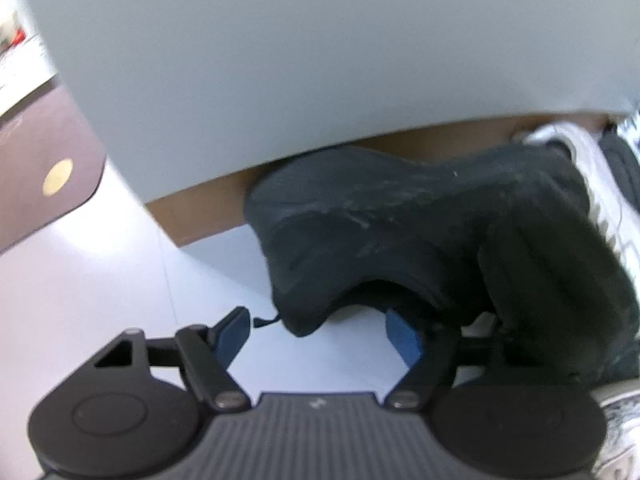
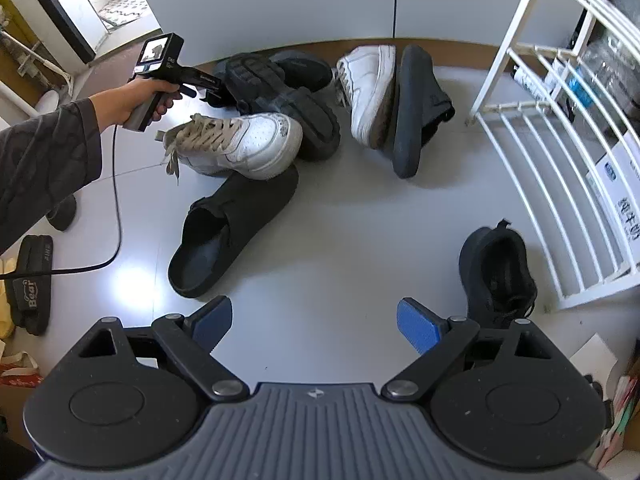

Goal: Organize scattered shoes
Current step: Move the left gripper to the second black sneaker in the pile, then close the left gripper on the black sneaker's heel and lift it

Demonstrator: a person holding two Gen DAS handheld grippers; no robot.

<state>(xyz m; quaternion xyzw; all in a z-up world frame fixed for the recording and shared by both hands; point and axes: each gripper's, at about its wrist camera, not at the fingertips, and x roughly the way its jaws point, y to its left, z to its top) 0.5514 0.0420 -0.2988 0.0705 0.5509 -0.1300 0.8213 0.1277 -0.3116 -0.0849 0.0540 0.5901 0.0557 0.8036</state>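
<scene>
In the left wrist view a black shoe (image 1: 420,224) fills the right half, lying against a pale cabinet. My left gripper (image 1: 318,332) straddles its heel collar. The right pad (image 1: 402,340) is inside the shoe's opening and the left pad (image 1: 232,338) stands clear outside, so the jaws are open around the heel. The right wrist view shows a hand holding that gripper (image 2: 208,88) at the black shoe (image 2: 256,76) at the back of the pile. My right gripper (image 2: 316,328) hangs open over bare floor with nothing between its fingers.
A white sneaker (image 2: 240,144) rests on a black clog (image 2: 232,224). Another white sneaker (image 2: 372,88) and black clog (image 2: 416,108) lie on their sides. A black sneaker (image 2: 496,268) sits beside a white wire rack (image 2: 560,168). Black slippers (image 2: 32,280) are far left.
</scene>
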